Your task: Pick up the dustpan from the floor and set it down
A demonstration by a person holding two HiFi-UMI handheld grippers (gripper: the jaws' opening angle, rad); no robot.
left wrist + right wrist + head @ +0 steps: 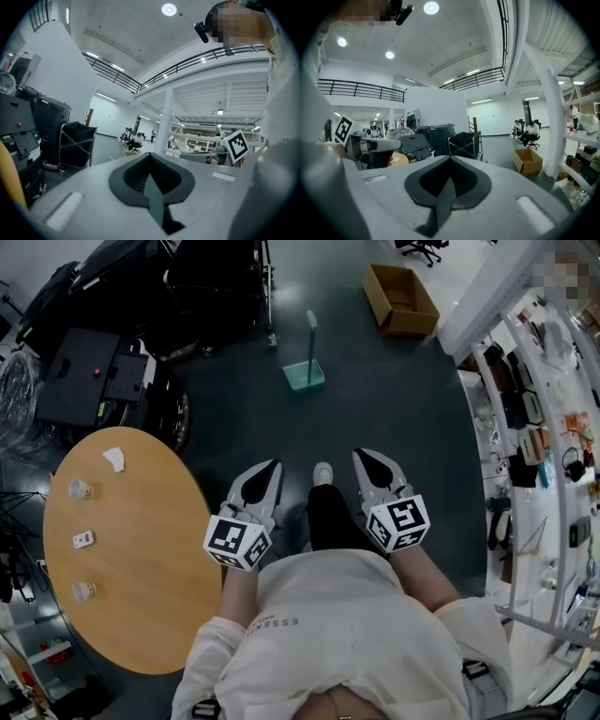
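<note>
The green dustpan [305, 374] stands on the dark floor ahead of me, its long handle [310, 334] upright. Neither gripper view shows it. My left gripper [273, 466] and right gripper [363, 455] are held side by side at waist height, well short of the dustpan and pointing toward it. In the left gripper view the left gripper [150, 155] has its jaws pressed together with nothing between them. The right gripper [450, 157] is likewise shut and empty. A shoe [322, 472] shows between the two grippers.
A round wooden table [159, 596] with paper cups [81, 489] stands close at the left. Black machines [89, 376] and a black cart [220, 282] fill the far left. An open cardboard box [401, 299] lies beyond the dustpan. Shelving [539, 437] lines the right.
</note>
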